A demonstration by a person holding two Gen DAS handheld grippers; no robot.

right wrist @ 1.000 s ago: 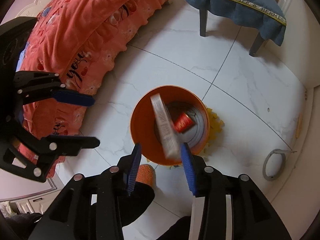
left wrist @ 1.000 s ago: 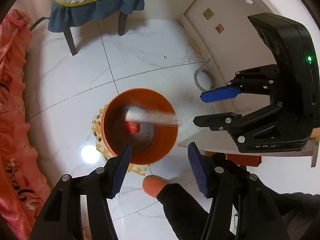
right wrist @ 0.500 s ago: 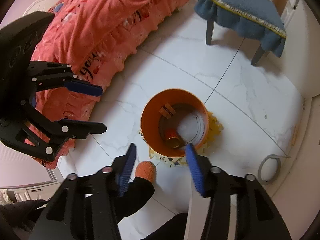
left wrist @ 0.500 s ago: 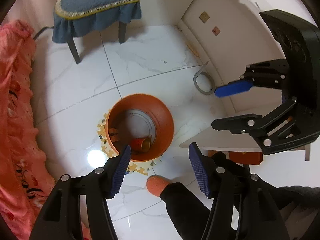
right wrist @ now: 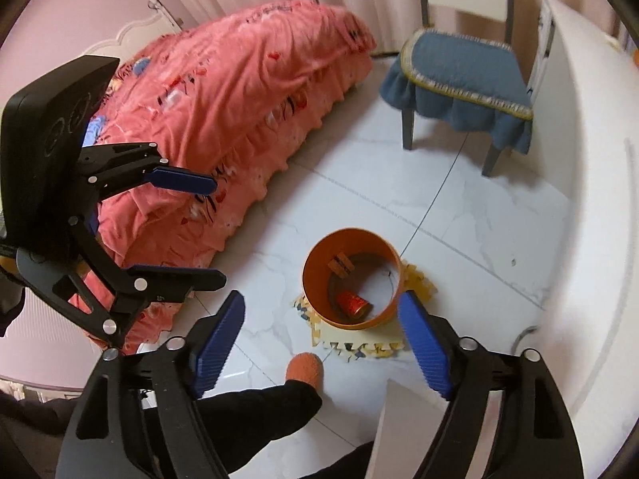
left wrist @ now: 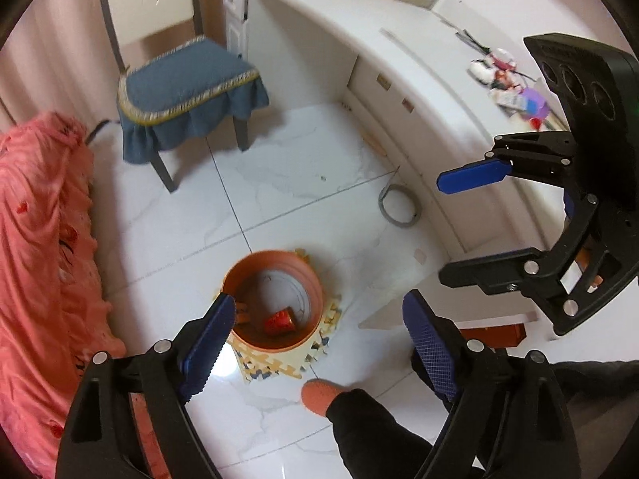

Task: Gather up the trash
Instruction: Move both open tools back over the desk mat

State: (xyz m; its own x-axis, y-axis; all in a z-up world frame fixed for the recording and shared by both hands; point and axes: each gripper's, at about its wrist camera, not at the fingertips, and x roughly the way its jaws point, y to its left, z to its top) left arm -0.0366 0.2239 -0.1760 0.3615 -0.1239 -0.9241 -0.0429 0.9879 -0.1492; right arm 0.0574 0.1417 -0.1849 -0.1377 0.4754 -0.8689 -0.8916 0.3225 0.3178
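Observation:
An orange bin (left wrist: 303, 343) (right wrist: 319, 247) stands on a foam mat on the white floor. Inside lie a red can (left wrist: 279, 321) (right wrist: 351, 304) and a small brown box (right wrist: 339, 265). My left gripper (left wrist: 315, 339) is open and empty, high above the bin. My right gripper (right wrist: 319, 331) is open and empty, also high above the bin. The right gripper (left wrist: 463, 227) shows at the right in the left wrist view, the left gripper (right wrist: 195, 231) at the left in the right wrist view.
A pink-covered bed (right wrist: 223, 99) lies to the left. A chair with a blue cushion (left wrist: 183, 88) stands beyond the bin. A white desk (left wrist: 419, 40) with scattered items runs along the right. A grey tape ring (left wrist: 399, 209) lies on the floor. My foot (left wrist: 319, 393) is near the mat.
A long white pack fell from my right gripper into the bin. Both grippers then rose and pulled back, and the right jaws opened wider.

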